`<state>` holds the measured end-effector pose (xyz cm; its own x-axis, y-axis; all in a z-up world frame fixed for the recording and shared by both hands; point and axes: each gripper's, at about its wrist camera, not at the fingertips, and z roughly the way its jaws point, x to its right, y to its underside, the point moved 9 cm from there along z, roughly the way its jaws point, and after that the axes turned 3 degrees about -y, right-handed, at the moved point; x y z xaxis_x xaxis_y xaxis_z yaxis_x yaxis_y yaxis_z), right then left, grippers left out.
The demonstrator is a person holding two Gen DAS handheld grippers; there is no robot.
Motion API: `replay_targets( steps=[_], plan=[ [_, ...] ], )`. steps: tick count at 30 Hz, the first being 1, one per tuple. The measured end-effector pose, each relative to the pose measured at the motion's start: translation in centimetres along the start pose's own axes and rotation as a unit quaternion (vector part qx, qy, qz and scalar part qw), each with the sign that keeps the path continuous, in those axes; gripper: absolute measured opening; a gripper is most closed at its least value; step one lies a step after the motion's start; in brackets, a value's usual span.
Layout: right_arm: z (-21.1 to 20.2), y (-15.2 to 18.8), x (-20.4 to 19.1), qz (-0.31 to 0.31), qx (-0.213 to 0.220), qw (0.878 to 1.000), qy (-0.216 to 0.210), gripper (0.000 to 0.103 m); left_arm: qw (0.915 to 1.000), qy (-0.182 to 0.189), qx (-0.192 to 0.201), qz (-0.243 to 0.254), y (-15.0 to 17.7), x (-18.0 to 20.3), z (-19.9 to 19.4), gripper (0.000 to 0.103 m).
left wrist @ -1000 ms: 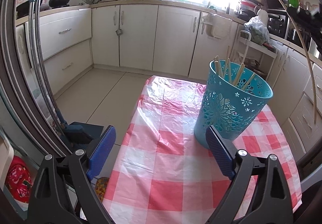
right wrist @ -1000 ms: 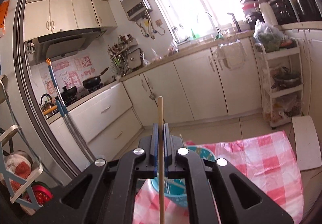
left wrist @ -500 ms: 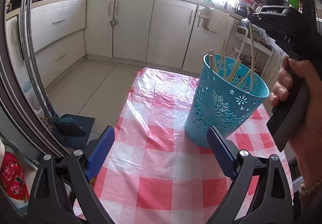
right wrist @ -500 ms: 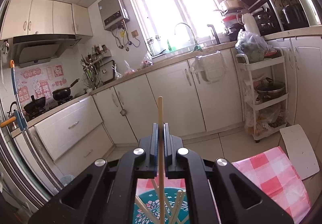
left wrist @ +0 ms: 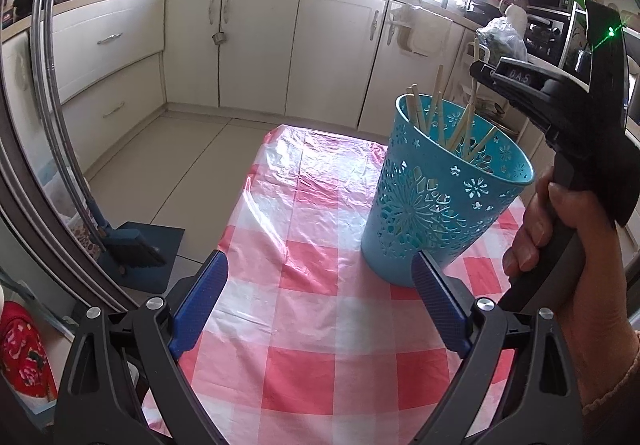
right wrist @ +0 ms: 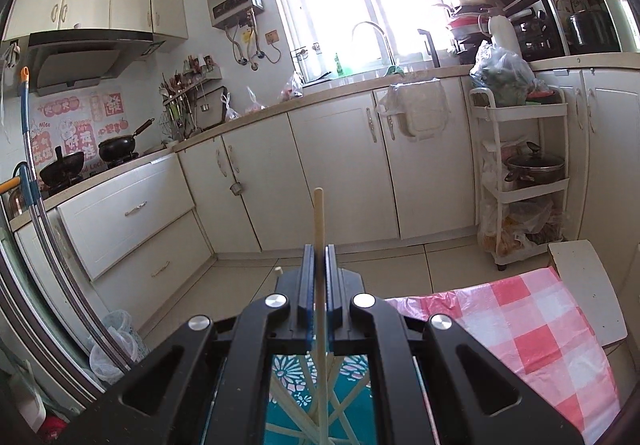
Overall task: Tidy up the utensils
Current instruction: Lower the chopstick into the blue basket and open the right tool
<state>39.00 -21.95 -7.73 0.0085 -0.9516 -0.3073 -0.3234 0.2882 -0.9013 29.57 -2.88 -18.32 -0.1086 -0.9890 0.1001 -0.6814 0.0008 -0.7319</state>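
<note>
A blue perforated basket [left wrist: 440, 201] stands on the red-and-white checked tablecloth [left wrist: 312, 325] and holds several wooden chopsticks [left wrist: 416, 113]. My right gripper [right wrist: 319, 257] is shut on one upright chopstick [right wrist: 319, 221], whose lower end reaches into the basket [right wrist: 288, 377] below it. In the left wrist view that right gripper [left wrist: 476, 71] hangs over the basket's far right rim, held by a hand [left wrist: 560, 245], with its chopstick [left wrist: 474, 73] standing up. My left gripper [left wrist: 320, 273] stands open above the cloth, just in front of the basket, with nothing between its fingers.
White kitchen cabinets [left wrist: 256, 45] line the far wall. A white trolley rack [right wrist: 524, 173] with a pot stands at the right. A broom and dustpan [left wrist: 132, 241] lean at the left by a metal door frame. The table's left edge drops to the tiled floor [left wrist: 172, 157].
My right gripper has sunk with its chopstick until its lower end is inside the basket. In the left wrist view the hand and right gripper came in from the right. The left gripper barely moved.
</note>
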Motion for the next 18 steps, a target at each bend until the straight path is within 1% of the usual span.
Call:
replay_targets(
  steps=[8, 10, 14, 18],
  plan=[
    [-0.5, 2.0, -0.1, -0.017, -0.033, 0.999, -0.005, 0.007, 1.0000, -0.002, 0.000, 0.002, 0.0, -0.1, 0.0, 0.089],
    [-1.0, 2.1, 0.1, -0.013, -0.035, 0.999, -0.007, 0.013, 1.0000, -0.003, 0.001, 0.003, 0.0, -0.1, 0.0, 0.090],
    [-2.5, 2.3, 0.2, -0.010, -0.036, 0.999, -0.011, 0.018, 1.0000, -0.006, 0.001, 0.001, 0.1, -0.3, 0.0, 0.090],
    [-3.9, 2.6, 0.5, -0.010, -0.044, 0.999, -0.012, 0.025, 0.9999, -0.010, 0.002, 0.006, 0.2, -0.3, -0.1, 0.091]
  ],
)
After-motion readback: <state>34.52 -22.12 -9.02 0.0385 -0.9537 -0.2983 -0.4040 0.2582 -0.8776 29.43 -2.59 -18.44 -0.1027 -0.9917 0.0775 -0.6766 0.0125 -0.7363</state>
